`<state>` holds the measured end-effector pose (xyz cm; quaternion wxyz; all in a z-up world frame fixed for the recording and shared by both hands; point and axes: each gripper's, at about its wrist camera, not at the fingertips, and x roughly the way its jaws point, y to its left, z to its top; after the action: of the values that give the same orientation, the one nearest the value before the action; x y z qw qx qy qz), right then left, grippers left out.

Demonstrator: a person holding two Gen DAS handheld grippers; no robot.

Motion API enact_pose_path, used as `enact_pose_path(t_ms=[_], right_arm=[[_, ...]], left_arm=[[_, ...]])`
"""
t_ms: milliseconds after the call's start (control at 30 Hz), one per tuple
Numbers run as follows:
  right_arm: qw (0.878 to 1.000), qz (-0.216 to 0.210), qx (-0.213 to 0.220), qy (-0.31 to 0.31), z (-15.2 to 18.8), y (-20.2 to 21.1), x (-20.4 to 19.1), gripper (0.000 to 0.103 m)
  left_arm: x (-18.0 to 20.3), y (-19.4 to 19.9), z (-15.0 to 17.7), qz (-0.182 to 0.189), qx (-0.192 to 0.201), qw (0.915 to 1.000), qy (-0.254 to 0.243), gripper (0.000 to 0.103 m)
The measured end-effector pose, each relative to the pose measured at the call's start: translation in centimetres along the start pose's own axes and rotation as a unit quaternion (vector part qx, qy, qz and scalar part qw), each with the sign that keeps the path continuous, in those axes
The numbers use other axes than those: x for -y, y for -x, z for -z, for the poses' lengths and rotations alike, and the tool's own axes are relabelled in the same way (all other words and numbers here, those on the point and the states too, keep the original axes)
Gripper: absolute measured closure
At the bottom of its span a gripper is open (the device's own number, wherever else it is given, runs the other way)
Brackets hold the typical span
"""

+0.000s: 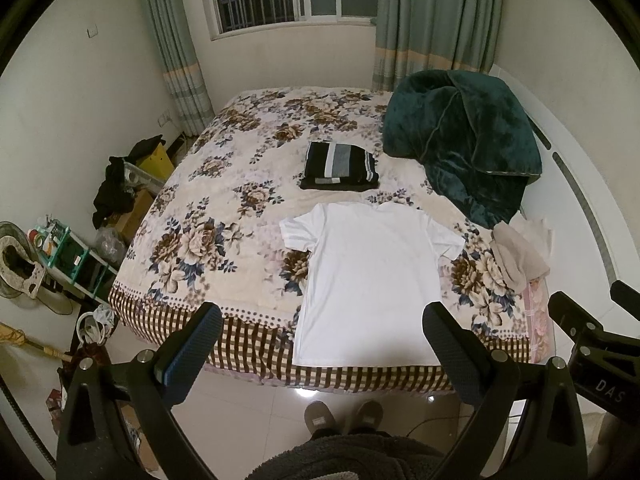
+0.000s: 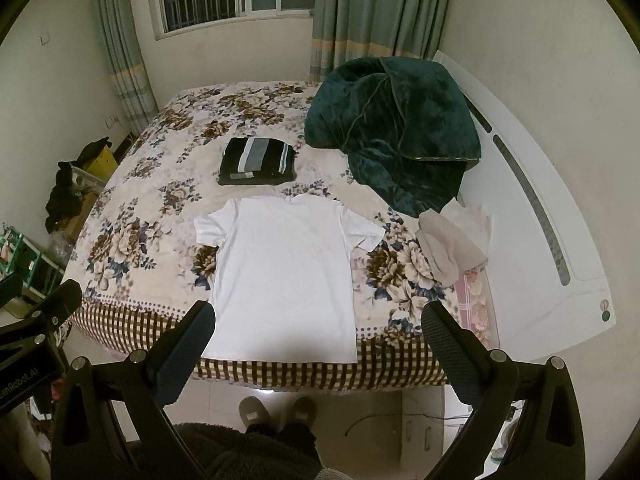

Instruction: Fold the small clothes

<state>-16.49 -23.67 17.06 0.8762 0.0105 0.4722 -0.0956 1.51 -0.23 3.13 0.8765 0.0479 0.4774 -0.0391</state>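
Observation:
A white T-shirt [image 1: 368, 280] lies spread flat on the floral bed cover, its hem at the near edge of the bed; it also shows in the right wrist view [image 2: 286, 276]. A folded black garment with grey and white stripes [image 1: 340, 166] lies behind it, also seen in the right wrist view [image 2: 258, 160]. A crumpled beige garment [image 1: 518, 254] lies at the right edge of the bed, seen too from the right [image 2: 454, 246]. My left gripper [image 1: 322, 320] is open and empty, held above the floor in front of the bed. My right gripper [image 2: 318, 318] is open and empty at the same height.
A bunched dark green blanket [image 1: 464, 140] sits at the bed's back right by the white headboard [image 2: 532, 216]. Boxes, a green shelf [image 1: 68, 252] and clutter stand on the floor at the left. My slippers [image 1: 344, 416] stand on the tiled floor before the bed.

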Motion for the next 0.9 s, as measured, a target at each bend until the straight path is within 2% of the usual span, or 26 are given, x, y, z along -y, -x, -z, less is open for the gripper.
enact_pose_path(t_ms=[300,633,833,900], right_arm=[[1.0,0.001,0.003,0.0,0.3,0.1,-0.2,0.0],[1.0,0.002,0.005,0.001,-0.2,0.4,-0.5,0.0],[1.0,0.003,0.004,0.002,0.5,0.4,-0.6,0.0],[1.0,0.003,0.003,0.002,0.1,0.4,-0.8,0.0]], left_arm=[[0.0,0.1,0.1,0.001,0.002,1.0,0.001,0.001],[0.6,0.4,-1.7,0.004,0.003,1.0,0.003,0.001],[0.5,0.5,-1.1,0.004,0.003,1.0,0.002,0.001],[0.8,0.1,-2.1,0.004,0.002,1.0,0.002,0.001]])
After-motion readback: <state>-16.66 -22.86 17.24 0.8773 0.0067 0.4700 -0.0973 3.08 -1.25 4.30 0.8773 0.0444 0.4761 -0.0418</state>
